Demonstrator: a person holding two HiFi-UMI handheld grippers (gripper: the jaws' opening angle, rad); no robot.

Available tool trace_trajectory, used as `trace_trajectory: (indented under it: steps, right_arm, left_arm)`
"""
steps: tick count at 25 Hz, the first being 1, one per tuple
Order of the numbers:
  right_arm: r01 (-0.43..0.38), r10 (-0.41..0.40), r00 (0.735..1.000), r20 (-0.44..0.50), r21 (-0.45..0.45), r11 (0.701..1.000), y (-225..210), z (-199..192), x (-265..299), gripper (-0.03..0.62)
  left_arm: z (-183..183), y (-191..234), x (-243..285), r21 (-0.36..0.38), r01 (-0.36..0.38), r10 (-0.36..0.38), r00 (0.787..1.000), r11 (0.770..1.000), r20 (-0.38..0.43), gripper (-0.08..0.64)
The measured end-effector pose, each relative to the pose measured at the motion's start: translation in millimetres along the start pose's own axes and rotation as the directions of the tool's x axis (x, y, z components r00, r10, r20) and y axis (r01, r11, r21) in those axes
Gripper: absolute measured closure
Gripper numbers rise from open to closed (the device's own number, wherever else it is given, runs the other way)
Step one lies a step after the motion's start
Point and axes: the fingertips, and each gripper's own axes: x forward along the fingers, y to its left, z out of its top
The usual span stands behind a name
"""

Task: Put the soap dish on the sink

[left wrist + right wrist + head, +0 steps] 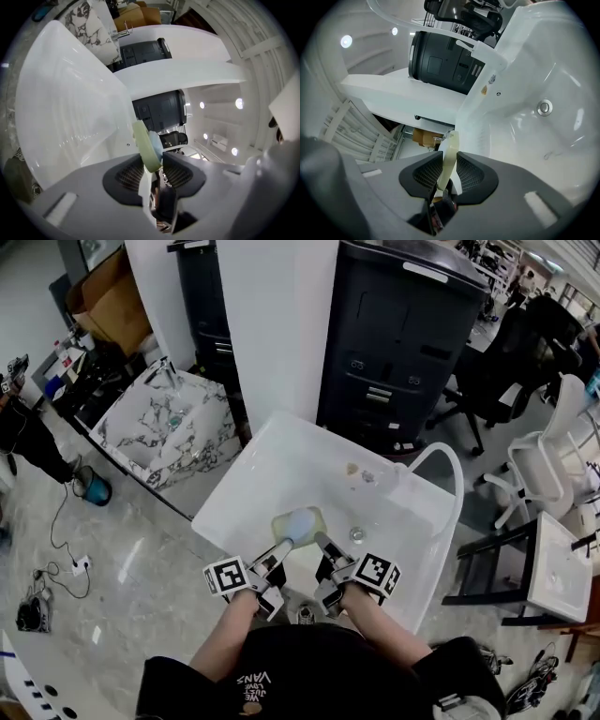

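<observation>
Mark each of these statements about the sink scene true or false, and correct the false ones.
1. The left gripper and the right gripper are both shut on the soap dish. True.
2. The soap dish is empty. False: a pale blue bar, probably soap, lies in it.
3. The grippers are over the white sink. True.
4. The marble-patterned sink stands to the person's right. False: it is to the left of the white sink.
5. A dark cabinet stands beyond the white sink. True.
</observation>
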Motion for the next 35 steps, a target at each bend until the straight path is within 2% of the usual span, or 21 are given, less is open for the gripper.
trace_trajectory:
  steps: [7,10,16,26,35]
  right_arm:
    - [0.017,-0.019,0.997,0.08,0.023,1.0,0.7,11.9,30.8,0.509]
    - [0.019,-0.022,0.994,0.111,0.029,0.999,1.8,18.3,44.5,0.508]
    - [0.028,-0.035,0.984,0.173,0.046,0.999,2.3,31.7,66.5,0.508]
    - [0.058,-0.072,0.956,0.283,0.057,0.997,-3.8,56.8,90.2,0.508]
    - [0.074,-0.101,0.928,0.359,0.088,0.993,-12.7,75.1,103.0,0.508]
  left_arm:
    - [33.9,9.8,17.2,-0.001,0.015,-0.015,0.997,1.0,-0.075,0.385]
    - [48.4,19.9,22.4,0.005,-0.014,0.014,0.994,1.0,-0.11,0.385]
    - [74.4,27.0,39.9,0.022,-0.003,0.007,0.985,1.0,-0.171,0.385]
    - [102.4,38.9,75.7,0.041,0.031,-0.017,0.953,0.999,-0.303,0.385]
    - [115.0,51.8,102.0,0.016,0.034,-0.026,0.931,0.999,-0.364,0.387]
